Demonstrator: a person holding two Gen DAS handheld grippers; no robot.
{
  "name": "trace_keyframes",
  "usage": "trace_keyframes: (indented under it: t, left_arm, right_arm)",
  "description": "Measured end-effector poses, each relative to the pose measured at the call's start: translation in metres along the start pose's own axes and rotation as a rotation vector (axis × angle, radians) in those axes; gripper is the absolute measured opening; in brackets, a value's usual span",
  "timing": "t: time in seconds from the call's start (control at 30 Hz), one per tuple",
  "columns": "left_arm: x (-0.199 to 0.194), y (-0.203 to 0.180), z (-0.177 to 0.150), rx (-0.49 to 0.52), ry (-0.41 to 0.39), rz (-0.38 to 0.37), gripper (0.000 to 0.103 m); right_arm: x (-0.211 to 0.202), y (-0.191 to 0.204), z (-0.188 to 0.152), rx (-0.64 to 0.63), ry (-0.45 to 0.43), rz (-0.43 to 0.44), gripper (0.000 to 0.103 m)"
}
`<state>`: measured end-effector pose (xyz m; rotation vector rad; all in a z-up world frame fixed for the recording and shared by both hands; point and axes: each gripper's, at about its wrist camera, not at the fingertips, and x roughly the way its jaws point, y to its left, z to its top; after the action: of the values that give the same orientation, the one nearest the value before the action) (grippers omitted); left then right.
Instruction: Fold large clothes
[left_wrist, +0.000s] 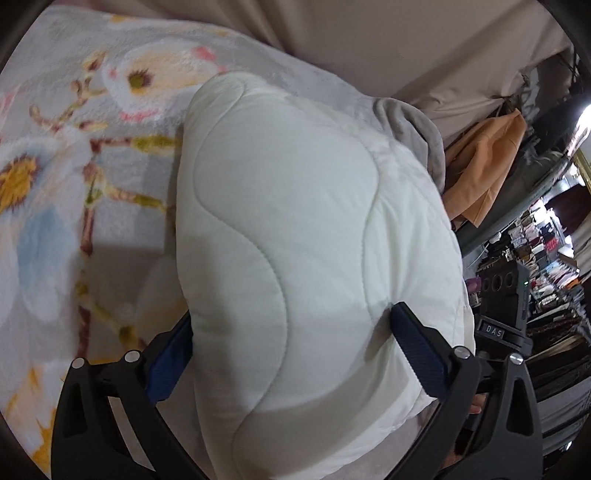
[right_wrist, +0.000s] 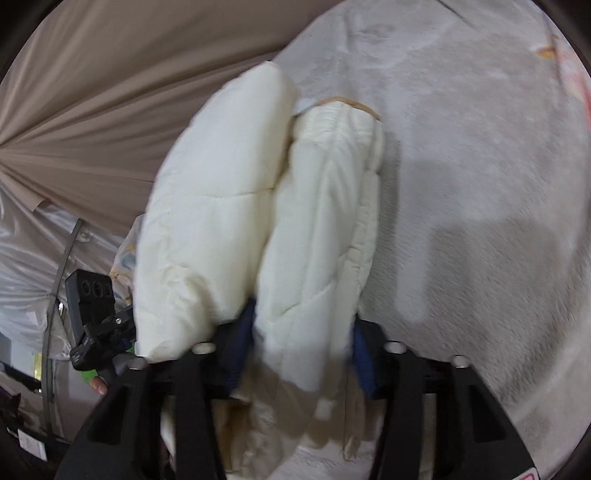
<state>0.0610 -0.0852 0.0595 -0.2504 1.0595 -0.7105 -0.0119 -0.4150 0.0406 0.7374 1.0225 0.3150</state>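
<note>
- Left tool (left_wrist: 291, 332), jaws spread wide, clamps the folded white quilted garment (left_wrist: 295, 221).
- Right tool (right_wrist: 299, 350) pinches one padded fold narrowly, above floral blanket (left_wrist: 74, 147).

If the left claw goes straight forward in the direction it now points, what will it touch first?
Most likely the white quilted garment: its padded bulk already fills the space between the left claw's fingers and stretches ahead. The floral blanket lies under it; how far below is unclear.

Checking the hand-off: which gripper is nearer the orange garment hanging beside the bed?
Left. The left gripper straddles the white quilted garment with the orange garment just beyond; the right wrist view shows none.
</note>
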Motion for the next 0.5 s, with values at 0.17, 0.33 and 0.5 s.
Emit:
trace_keyframes:
  t: [0.17,0.33,0.5]
  left_arm:
    - [-0.031,-0.021,-0.001,0.102,-0.105,0.002,0.081]
    - [0.012,-0.006,-0.010,0.107,-0.036,0.079,0.098]
    - [0.018,0.016,-0.011,0.048,-0.013,-0.017,0.098]
  right_arm:
    - [-0.041,0.045,-0.003,-0.156,-0.127,0.062,0.015]
    - [-0.005,0.005,-0.003,-0.062,-0.040,-0.033,0.018]
    - [0.007,-0.016,-0.006,-0.001,-0.017,0.060,0.025]
